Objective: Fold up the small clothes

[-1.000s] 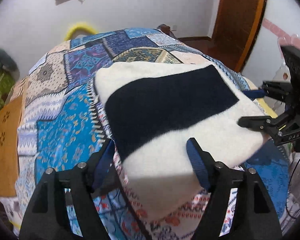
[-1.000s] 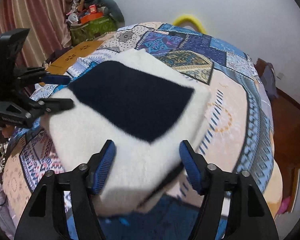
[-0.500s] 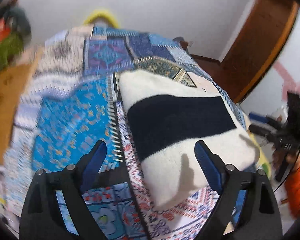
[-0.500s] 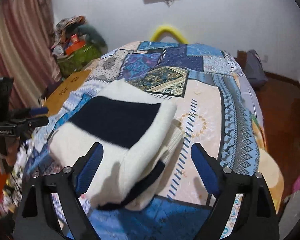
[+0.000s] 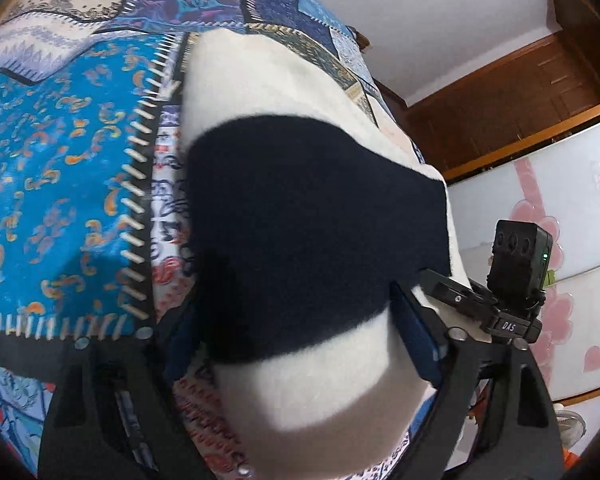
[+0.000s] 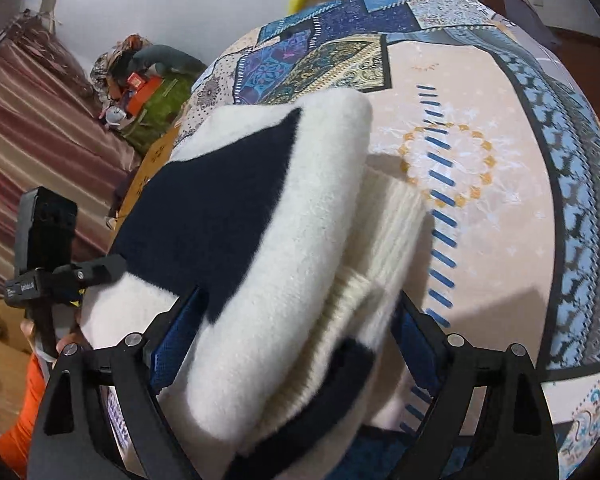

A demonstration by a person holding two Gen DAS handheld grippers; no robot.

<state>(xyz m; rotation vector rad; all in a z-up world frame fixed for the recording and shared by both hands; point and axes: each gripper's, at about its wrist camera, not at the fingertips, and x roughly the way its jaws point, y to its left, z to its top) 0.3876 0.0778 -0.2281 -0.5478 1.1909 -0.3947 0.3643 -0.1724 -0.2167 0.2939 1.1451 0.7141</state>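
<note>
**Fleecy cream-and-navy garment sits folded between both claws**

Fleecy cream fabric crossed by a broad navy band, the folded small garment lies on the patchwork bedspread printed in blues, creams and golds. Its stacked layers show at the near edge in the right wrist view, with a ribbed cream cuff poking out on the side towards the peach patch of the spread.

Left gripper straddles the near end of the bundle, one blue-padded finger on each side; its jaws are closing, with the garment between them, though whether the pads already press the cloth is hard to judge through the fisheye. Right gripper straddles the other near corner the same way, its jaws also closing around the folded layers, the pads seeming just beside the fabric rather than biting into it.

Each camera catches the other black tool at the edge of the bundle. An orange sleeve shows below the left tool in the right wrist view.
</note>
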